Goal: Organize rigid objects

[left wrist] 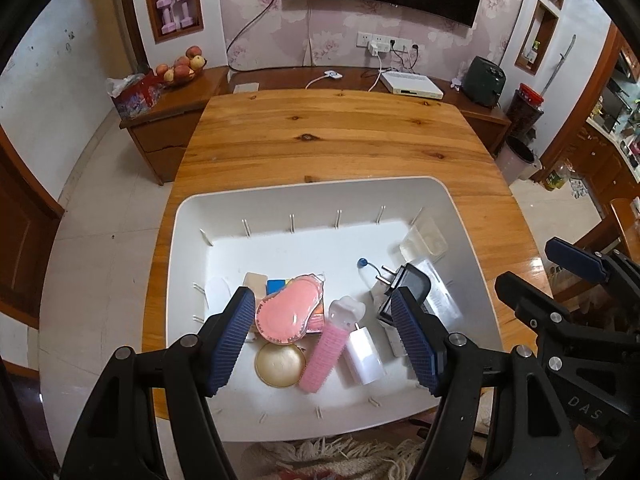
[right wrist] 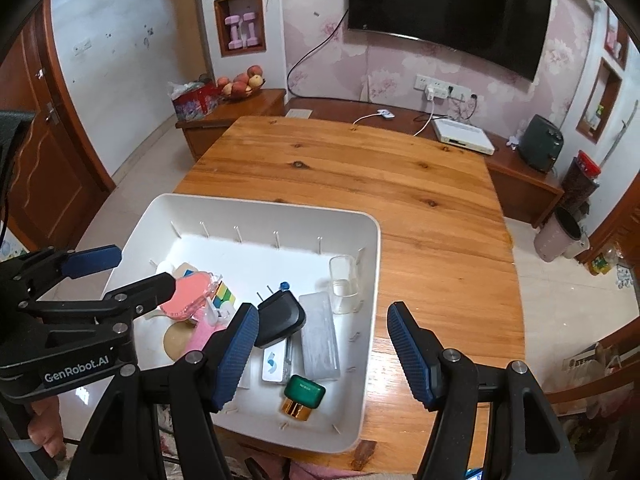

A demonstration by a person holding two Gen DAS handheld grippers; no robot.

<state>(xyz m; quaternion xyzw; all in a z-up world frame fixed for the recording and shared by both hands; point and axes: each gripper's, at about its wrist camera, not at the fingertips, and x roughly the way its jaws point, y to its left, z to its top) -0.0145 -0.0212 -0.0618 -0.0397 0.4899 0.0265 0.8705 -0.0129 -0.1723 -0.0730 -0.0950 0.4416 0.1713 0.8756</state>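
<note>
Left wrist view showed the left gripper [left wrist: 324, 340] hanging partly open and empty above the near half of the white bin [left wrist: 472, 216], which sat at the near edge of the wooden table [left wrist: 320, 136]. Below its jaws lay a crowded heap: pink compact [left wrist: 286, 314], gold lid [left wrist: 280, 364], pink roller [left wrist: 322, 356], white charger [left wrist: 364, 356] and black plug adapter [left wrist: 408, 290], several touching or overlapping. The right gripper [right wrist: 324, 354], likewise half open and holding nothing, hovered over the bin's near right edge, close beside the left one. A descent into that heap could pinch two items together or flip the compact off what looked like a cube beneath it. The green case [right wrist: 306, 390] on its gold cap seemed likely to topple if nudged, and the two grippers could collide.
</note>
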